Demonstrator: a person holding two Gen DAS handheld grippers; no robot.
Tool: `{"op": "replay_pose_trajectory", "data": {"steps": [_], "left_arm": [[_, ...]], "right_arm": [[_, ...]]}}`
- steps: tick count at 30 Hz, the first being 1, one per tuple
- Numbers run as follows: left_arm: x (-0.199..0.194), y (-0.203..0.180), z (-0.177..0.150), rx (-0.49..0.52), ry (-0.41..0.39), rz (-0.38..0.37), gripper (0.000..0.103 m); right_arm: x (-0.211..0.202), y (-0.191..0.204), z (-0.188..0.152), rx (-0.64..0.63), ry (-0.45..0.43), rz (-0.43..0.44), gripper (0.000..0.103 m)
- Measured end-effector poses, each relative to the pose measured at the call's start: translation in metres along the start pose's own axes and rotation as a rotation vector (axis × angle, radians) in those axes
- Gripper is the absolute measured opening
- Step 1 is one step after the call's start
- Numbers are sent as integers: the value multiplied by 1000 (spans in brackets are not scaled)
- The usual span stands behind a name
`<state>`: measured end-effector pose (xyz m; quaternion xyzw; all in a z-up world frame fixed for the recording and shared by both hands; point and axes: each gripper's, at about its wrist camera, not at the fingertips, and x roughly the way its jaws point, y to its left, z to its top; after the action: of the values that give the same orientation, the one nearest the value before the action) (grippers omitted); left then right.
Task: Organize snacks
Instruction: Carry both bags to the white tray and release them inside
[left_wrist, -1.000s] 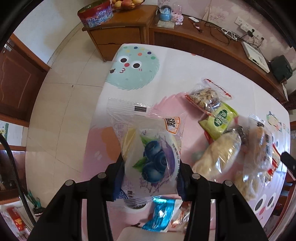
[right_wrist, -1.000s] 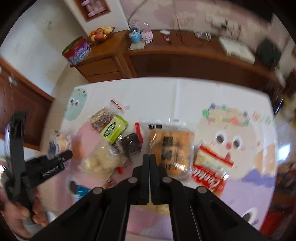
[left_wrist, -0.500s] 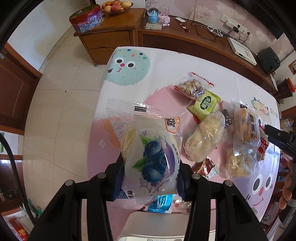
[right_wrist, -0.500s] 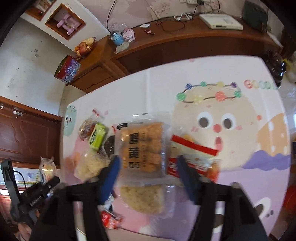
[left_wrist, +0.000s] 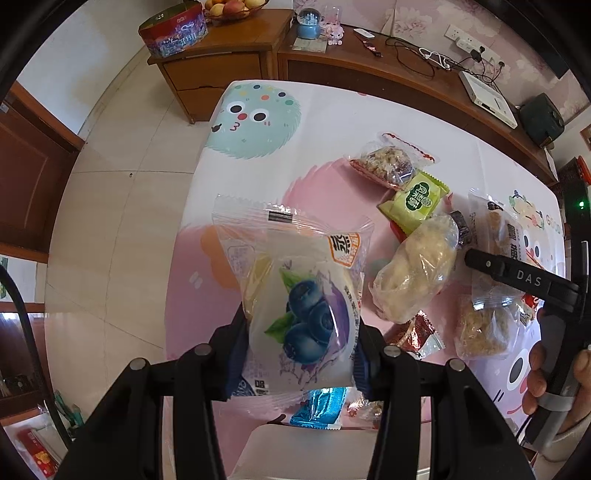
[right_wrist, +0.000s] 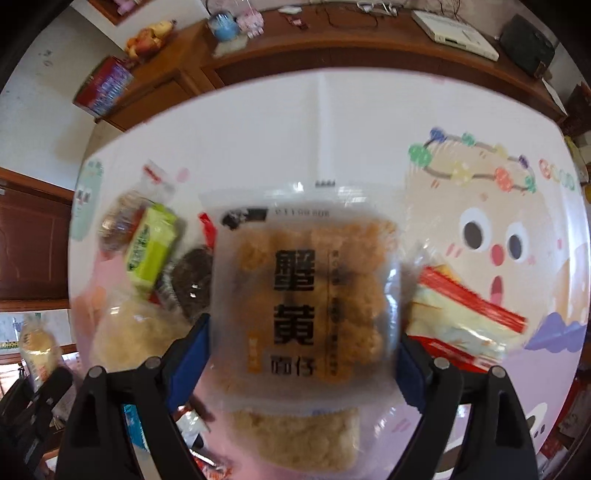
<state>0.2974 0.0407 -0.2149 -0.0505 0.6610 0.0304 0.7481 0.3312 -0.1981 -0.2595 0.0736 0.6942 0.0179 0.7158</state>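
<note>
The left gripper (left_wrist: 300, 341) points straight down over the near left part of the surface (left_wrist: 325, 122), which wears a cloth printed with cartoon faces. Its jaws are clenched on a clear blueberry pastry packet (left_wrist: 295, 291), gripped by its lower half, so the packet hangs above the cloth with its sealed top edge pointing away.

The right gripper (right_wrist: 303, 354) also points down, over the cluster of snacks further right. Its jaws have just been opening and now stand wide, one on each side of a clear packet of golden fried pieces (right_wrist: 306, 295) with large black characters on it. The picture is blurred, so I cannot tell whether the pads touch the wrapper; they do not appear to press it.

That packet lies on the surface with its near end over a bag of crumbly cake (right_wrist: 306, 435). Just left of it are a dark round cookie (right_wrist: 192, 280), a green packet (right_wrist: 149, 254) and a bag of nut mix (right_wrist: 122, 218). A red and white packet (right_wrist: 465, 317) lies just right. A pale puffed bun in a bag (left_wrist: 413, 273) sits between the two grippers. A blue wrapper (left_wrist: 317, 410) lies below the held pastry.
</note>
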Motion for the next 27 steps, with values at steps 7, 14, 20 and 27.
{"op": "replay_pose_trajectory", "data": {"steps": [7,14,20,27], "left_arm": [[-6,-6,-5,28,-23,4,46],[-45,-11,-12,112,-118,44,46],[-88,-9,-29,183,-189,45,46],[-135,-9,-72,260,-222,-11,46]], "right_arm": [[-2,11,-4,-40,-42,-53,78],[-38,4,-25,-28,-123,-42,73],[-109,4,-63,-49,-225,-12,73],[-186,11,-134,-100,-323,-19,74]]}}
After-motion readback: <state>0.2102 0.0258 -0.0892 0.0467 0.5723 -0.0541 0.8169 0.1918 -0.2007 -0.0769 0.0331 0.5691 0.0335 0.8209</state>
